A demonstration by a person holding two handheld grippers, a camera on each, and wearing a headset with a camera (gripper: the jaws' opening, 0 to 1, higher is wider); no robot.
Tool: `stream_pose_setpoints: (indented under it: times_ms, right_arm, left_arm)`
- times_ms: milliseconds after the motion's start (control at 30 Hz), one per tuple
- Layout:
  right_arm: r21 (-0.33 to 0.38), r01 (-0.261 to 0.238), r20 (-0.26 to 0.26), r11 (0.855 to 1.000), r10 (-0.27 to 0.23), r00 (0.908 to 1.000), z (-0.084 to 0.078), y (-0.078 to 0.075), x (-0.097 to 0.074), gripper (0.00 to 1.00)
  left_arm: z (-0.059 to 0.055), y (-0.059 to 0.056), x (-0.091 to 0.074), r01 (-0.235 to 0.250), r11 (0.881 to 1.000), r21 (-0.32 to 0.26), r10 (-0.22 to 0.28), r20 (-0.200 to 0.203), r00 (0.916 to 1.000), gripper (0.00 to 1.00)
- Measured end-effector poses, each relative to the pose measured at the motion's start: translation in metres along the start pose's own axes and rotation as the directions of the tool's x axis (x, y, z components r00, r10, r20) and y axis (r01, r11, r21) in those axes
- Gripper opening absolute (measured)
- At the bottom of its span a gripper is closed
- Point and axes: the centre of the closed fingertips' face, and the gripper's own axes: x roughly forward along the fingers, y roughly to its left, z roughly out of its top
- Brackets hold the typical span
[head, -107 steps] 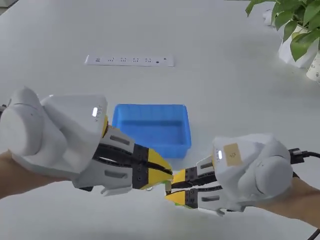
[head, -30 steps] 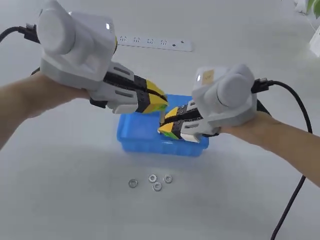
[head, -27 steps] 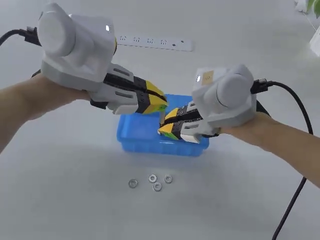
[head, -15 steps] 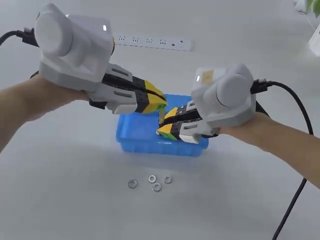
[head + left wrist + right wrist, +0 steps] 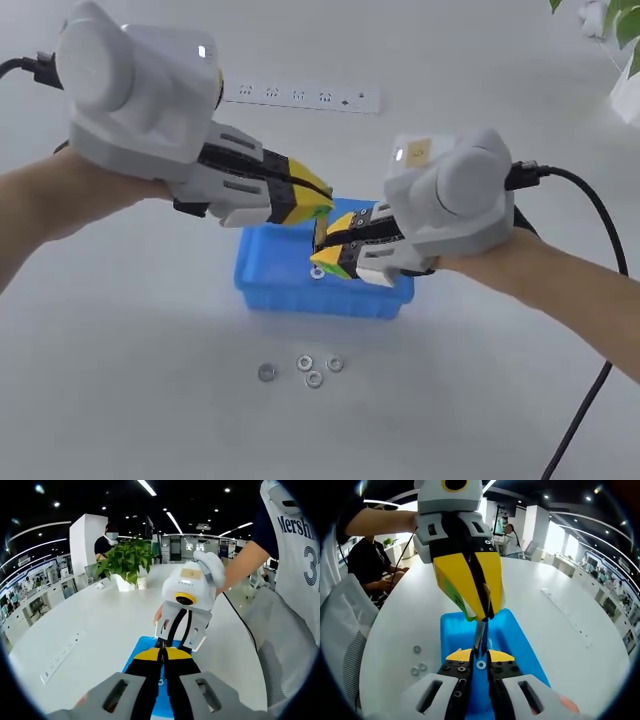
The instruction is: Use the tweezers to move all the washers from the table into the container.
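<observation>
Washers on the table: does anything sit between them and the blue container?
Nothing visible does. The four washers lie on bare table just before the near wall of the container. The left tool and right tool hang over the container, off that path.

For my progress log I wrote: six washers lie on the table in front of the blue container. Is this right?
The number is wrong. Four washers, not six, lie on the table in front of the blue container. The head view shows them in a small loose group.
</observation>
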Motion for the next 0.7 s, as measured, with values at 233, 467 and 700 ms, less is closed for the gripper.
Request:
stream_pose_setpoints:
  times_ms: [233,467,700]
  right_arm:
    - [-0.019,0.006,0.028,1.000,-0.005,0.9996,0.010,0.008,-0.014,0.11]
    - [-0.048,0.015,0.057,0.999,-0.012,0.9983,0.022,0.022,-0.028,0.10]
    - [-0.076,0.006,0.080,0.997,0.000,0.9968,0.032,0.045,-0.039,0.11]
  left_arm:
    - [0.013,-0.013,-0.010,0.014,0.999,0.047,-0.015,0.011,0.9998,0.05]
    - [0.027,-0.032,-0.022,0.020,0.994,0.103,-0.022,0.020,0.9995,0.05]
    - [0.039,-0.057,-0.028,0.047,0.990,0.135,-0.051,0.025,0.9984,0.05]
